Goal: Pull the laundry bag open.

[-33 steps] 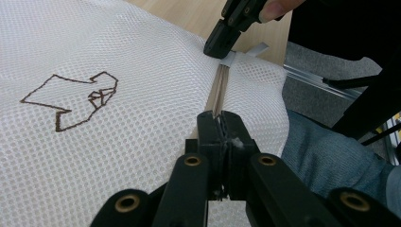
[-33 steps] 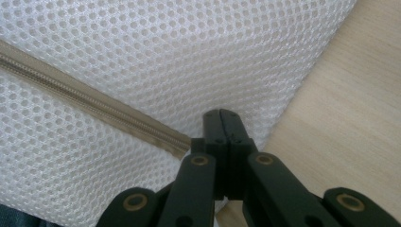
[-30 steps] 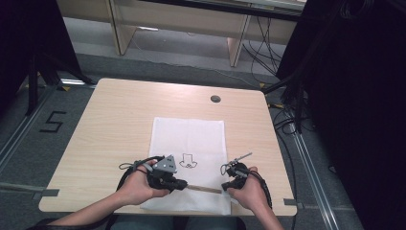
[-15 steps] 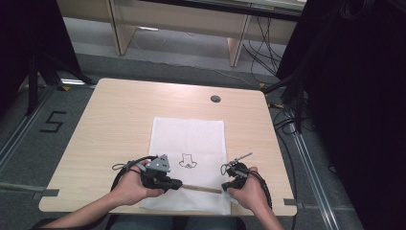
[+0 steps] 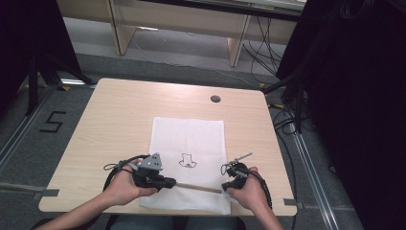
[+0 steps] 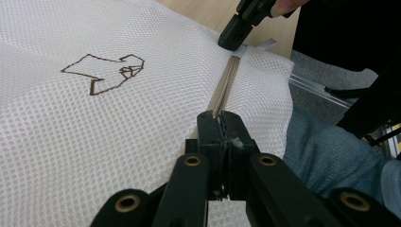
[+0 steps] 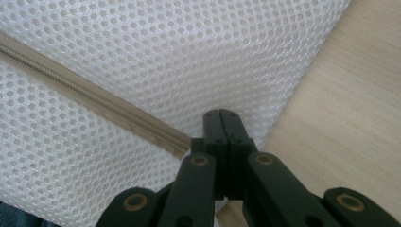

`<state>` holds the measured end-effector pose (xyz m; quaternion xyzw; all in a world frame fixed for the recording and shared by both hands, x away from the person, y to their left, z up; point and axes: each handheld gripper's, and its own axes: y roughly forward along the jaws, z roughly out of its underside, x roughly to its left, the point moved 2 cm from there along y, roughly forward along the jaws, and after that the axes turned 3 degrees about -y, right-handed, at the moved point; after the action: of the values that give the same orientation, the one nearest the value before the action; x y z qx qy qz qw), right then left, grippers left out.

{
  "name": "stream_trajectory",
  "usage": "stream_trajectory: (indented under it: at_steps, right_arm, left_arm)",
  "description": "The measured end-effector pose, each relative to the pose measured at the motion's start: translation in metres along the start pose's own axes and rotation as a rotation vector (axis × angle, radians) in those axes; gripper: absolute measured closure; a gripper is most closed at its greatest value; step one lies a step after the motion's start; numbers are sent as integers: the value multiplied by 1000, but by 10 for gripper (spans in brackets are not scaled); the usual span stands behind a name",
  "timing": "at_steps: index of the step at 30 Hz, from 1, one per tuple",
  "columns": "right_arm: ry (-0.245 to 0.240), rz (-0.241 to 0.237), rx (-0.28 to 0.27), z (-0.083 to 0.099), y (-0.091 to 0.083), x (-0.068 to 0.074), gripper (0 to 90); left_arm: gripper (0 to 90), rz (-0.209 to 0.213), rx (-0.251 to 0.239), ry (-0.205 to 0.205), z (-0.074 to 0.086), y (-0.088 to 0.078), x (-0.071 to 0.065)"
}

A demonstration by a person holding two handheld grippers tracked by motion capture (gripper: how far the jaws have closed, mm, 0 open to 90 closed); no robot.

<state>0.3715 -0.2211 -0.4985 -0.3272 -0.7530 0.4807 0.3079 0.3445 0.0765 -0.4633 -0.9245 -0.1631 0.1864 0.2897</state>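
My left gripper [image 6: 221,124] is pinching the zipper [image 6: 226,85] on the white mesh bag [image 5: 187,163] ahead. My right gripper [image 7: 221,116], jaws pressed together, is probably clamping the bag's edge; its zipper end is hiding beneath.

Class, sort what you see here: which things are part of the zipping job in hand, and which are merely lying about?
In the job:
white mesh bag
beige zipper
left tool
right tool

Just about:
wooden table
its round cable hole
loose cables on the floor
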Motion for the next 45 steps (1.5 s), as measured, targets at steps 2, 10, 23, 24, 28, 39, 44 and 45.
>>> stream_trajectory:
  at_steps: [2, 10, 23, 24, 28, 39, 44, 45]
  right_arm:
    - [1, 0, -1, 0, 0, 0, 900]
    - [20, 4, 11, 1, -1, 2, 900]
    - [8, 9, -1, 0, -1, 2, 900]
    - [9, 9, -1, 0, -1, 2, 900]
    - [22, 9, 6, 1, -1, 2, 900]
    - [27, 18, 12, 0, -1, 3, 900]
    - [28, 14, 10, 1, -1, 3, 900]
    - [6, 8, -1, 0, 0, 1, 900]
  left_arm:
    - [875, 1, 0, -20, 1, -1, 0]
    - [875, -9, -2, -7, 3, -6, 2]
    - [875, -15, -8, -12, 6, -12, 4]
    - [875, -15, -8, -11, 6, -12, 4]
    - [875, -12, -7, -22, 8, -13, 4]
    - [875, -29, -7, -23, 10, -19, 7]
    - [875, -28, -1, -17, 10, -20, 7]
    - [875, -23, -10, -37, 11, -20, 6]
